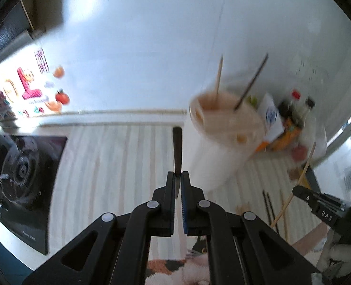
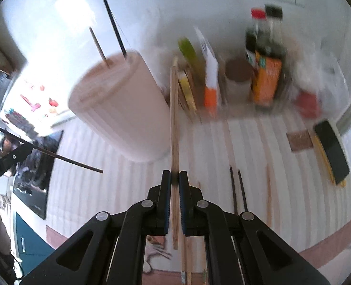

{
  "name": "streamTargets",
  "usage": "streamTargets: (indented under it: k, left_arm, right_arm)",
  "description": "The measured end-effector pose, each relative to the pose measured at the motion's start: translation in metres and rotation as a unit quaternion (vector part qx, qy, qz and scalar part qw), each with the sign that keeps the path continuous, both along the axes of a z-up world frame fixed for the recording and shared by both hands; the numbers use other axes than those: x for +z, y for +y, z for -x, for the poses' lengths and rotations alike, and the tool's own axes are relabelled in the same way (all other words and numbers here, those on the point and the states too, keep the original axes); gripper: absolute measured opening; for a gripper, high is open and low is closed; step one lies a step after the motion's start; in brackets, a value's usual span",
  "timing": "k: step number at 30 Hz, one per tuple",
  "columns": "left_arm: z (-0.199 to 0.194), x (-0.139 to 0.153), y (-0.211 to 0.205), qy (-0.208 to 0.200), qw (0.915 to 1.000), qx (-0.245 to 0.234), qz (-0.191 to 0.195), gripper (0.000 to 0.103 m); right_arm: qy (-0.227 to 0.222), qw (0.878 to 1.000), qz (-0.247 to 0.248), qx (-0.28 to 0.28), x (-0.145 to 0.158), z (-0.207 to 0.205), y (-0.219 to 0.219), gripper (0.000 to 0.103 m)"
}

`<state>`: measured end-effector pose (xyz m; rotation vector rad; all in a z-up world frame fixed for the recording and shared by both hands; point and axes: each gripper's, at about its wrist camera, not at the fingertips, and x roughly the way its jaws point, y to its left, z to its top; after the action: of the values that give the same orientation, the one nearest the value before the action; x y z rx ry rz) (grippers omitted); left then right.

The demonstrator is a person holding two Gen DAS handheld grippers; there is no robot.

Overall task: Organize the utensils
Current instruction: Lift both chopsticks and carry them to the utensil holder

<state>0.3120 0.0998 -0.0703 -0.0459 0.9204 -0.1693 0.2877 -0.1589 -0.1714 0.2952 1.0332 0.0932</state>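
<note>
Chopsticks both airborne and clamped: dark chopstick [image 1: 177,150] gripped in left claw [image 1: 178,178] at frame centre, pale chopstick [image 2: 174,128] in right claw [image 2: 174,180], near holder [image 2: 120,104]; risk of missing slots, tipping holder.

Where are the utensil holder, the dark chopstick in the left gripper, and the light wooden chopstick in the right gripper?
utensil holder [image 2: 118,104], right wrist view, its side wall.
dark chopstick [image 1: 177,149], left wrist view, shaft above the fingertips.
light wooden chopstick [image 2: 174,118], right wrist view, mid shaft.
</note>
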Motion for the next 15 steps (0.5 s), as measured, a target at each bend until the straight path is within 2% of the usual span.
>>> streamTargets:
  k: [6,11,15]
  left_arm:
    - [0.000,0.053,0.011,-0.046,0.9987,0.004,0.020,0.002]
    - [-0.009,0.098,0.011,-0.068,0.9965,-0.007,0.047,0.002]
    - [-0.023,0.128,0.003,-0.085,0.9948,-0.020,0.054,0.002]
  right_arm:
    - [-0.060,0.998,-0.015,0.012,0.058,-0.010,0.005,0.007]
    - [-0.127,0.991,-0.033,0.024,0.122,-0.027,0.011,0.007]
    - [-0.168,0.985,-0.029,0.026,0.159,-0.051,0.018,0.007]
